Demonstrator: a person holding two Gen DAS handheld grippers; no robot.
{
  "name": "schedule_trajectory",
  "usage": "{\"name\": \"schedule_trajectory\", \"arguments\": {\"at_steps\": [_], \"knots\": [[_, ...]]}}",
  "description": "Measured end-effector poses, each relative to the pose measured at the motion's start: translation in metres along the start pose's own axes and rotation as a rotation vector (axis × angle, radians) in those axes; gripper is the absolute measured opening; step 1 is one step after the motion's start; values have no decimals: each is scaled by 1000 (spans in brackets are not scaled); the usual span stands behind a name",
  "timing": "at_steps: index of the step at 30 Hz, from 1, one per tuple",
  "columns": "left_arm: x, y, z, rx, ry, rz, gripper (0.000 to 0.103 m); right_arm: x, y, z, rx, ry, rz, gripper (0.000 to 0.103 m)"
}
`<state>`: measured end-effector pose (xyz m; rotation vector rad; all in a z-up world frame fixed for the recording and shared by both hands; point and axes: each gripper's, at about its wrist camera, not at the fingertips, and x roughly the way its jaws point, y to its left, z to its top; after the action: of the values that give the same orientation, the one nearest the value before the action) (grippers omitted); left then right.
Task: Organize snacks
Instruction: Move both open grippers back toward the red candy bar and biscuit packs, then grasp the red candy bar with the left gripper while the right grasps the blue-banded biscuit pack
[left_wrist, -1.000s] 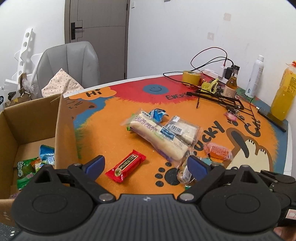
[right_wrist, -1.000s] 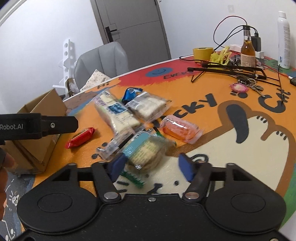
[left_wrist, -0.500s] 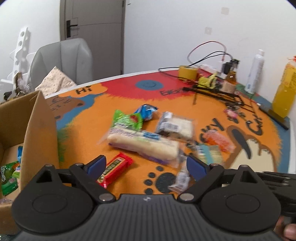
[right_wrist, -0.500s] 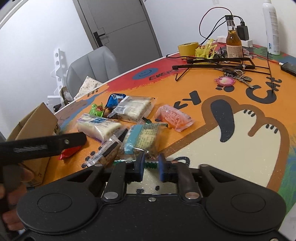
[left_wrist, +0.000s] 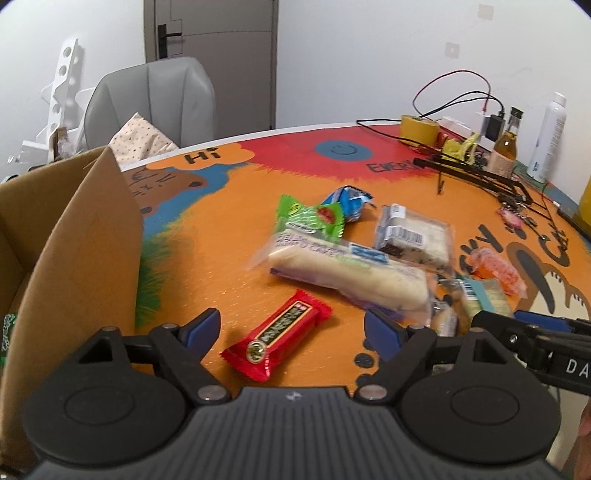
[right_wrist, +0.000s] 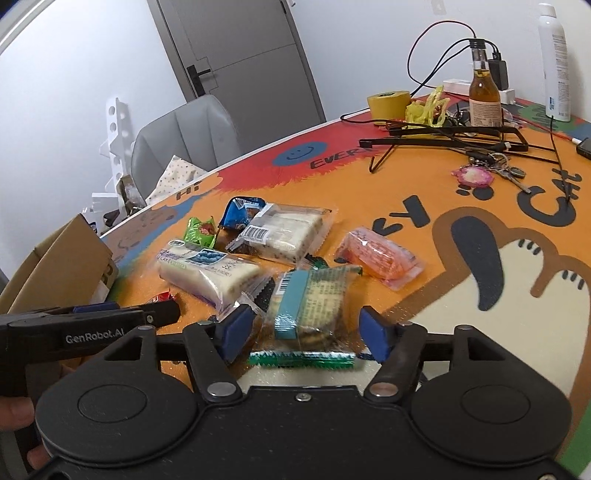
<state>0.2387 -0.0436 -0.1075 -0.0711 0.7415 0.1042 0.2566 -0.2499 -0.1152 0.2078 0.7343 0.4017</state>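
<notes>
Snacks lie loose beside the brown cardboard box (left_wrist: 88, 236). Left gripper (left_wrist: 291, 328), fingers wide, frames the red foil-wrapped bar (left_wrist: 279, 334); right gripper (right_wrist: 303, 328), wide, frames the clear cracker packet (right_wrist: 306, 299), probably for picking.

My right gripper (right_wrist: 304, 338) reopened, now straddling teal cracker pack (right_wrist: 308, 301). My left gripper (left_wrist: 291, 334) moved closer over red bar (left_wrist: 277, 341).
</notes>
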Motion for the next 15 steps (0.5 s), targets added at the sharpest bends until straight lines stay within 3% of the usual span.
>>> {"name": "schedule_trajectory", "arguments": {"at_steps": [8, 15], "knots": [[10, 2, -5, 5, 18, 6, 70, 4, 7, 1, -42, -6, -30, 66], [2, -1, -8, 18, 15, -13, 41, -3, 8, -6, -75, -6, -60, 53]]}}
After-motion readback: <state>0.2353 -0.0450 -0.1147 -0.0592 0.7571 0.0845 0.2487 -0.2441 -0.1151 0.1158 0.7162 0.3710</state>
